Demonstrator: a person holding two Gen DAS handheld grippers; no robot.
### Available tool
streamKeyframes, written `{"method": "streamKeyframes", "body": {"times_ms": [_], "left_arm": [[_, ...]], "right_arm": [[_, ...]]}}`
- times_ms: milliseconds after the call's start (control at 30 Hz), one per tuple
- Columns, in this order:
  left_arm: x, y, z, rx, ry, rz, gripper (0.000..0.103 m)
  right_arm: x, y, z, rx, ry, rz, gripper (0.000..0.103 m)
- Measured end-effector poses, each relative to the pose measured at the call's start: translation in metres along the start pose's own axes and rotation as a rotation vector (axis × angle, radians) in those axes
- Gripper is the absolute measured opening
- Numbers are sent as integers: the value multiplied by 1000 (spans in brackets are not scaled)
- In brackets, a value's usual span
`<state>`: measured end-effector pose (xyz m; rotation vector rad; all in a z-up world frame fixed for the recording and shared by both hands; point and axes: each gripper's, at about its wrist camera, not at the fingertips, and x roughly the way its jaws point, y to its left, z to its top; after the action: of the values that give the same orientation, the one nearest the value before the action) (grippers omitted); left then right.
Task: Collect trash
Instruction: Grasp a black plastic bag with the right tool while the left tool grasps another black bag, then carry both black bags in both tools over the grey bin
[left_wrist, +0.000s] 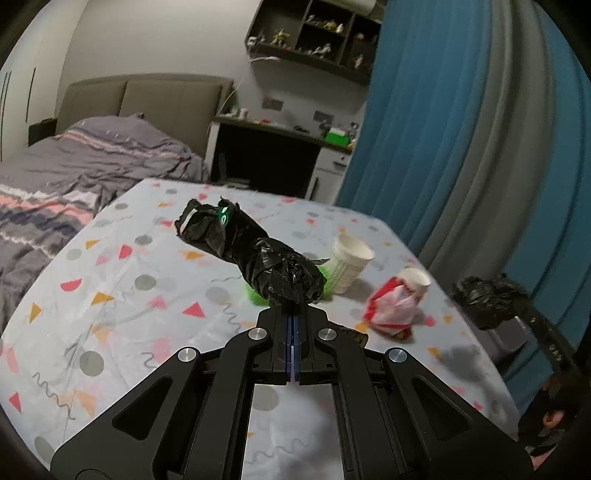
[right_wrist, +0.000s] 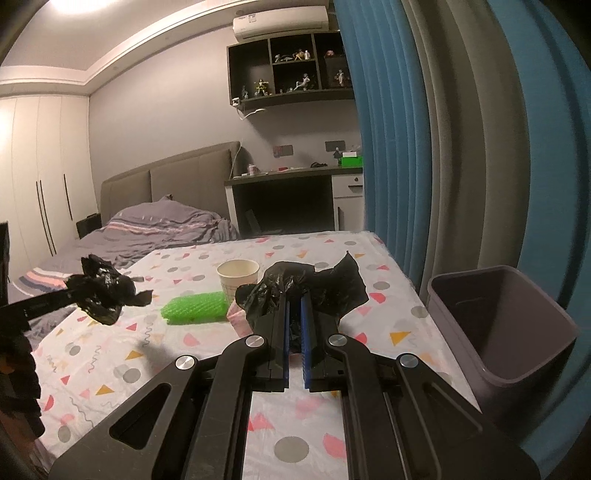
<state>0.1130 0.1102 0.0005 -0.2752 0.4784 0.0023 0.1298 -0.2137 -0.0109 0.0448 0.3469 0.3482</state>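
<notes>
A crumpled black plastic bag (left_wrist: 255, 254) is pinched at its near end between the pressed-together fingers of the left tool (left_wrist: 293, 314) and is carried clear of the table (left_wrist: 110, 295), reaching away from the tool tips. A second black plastic bag (right_wrist: 314, 288) is clamped in the right tool (right_wrist: 294, 325), bunched over and beyond its blue pads, with its edges flaring to either side. Beneath and behind the bags, a green mesh sleeve (right_wrist: 195, 308), a white paper cup (left_wrist: 349, 267) and a red-and-white wrapper (left_wrist: 391, 308) with a smaller cup (left_wrist: 415, 280) are seen on the patterned tablecloth. An open grey trash bin (right_wrist: 506, 332) is placed just beside the table's right edge, against the blue curtain (right_wrist: 391, 147). A bed (left_wrist: 74, 166) is seen behind the table.
</notes>
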Motion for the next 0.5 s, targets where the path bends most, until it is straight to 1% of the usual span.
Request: {"method": "streamKeyframes", "body": {"times_ms": [233,500], "left_arm": [[-12,-30,5,46,-45,-51,0],[-6,-72,11,101,-55,-116,0]], "right_arm": [[-12,-10,1,9,-25,-14,6],[-25,-34,4,28,-51,-53,6]]}}
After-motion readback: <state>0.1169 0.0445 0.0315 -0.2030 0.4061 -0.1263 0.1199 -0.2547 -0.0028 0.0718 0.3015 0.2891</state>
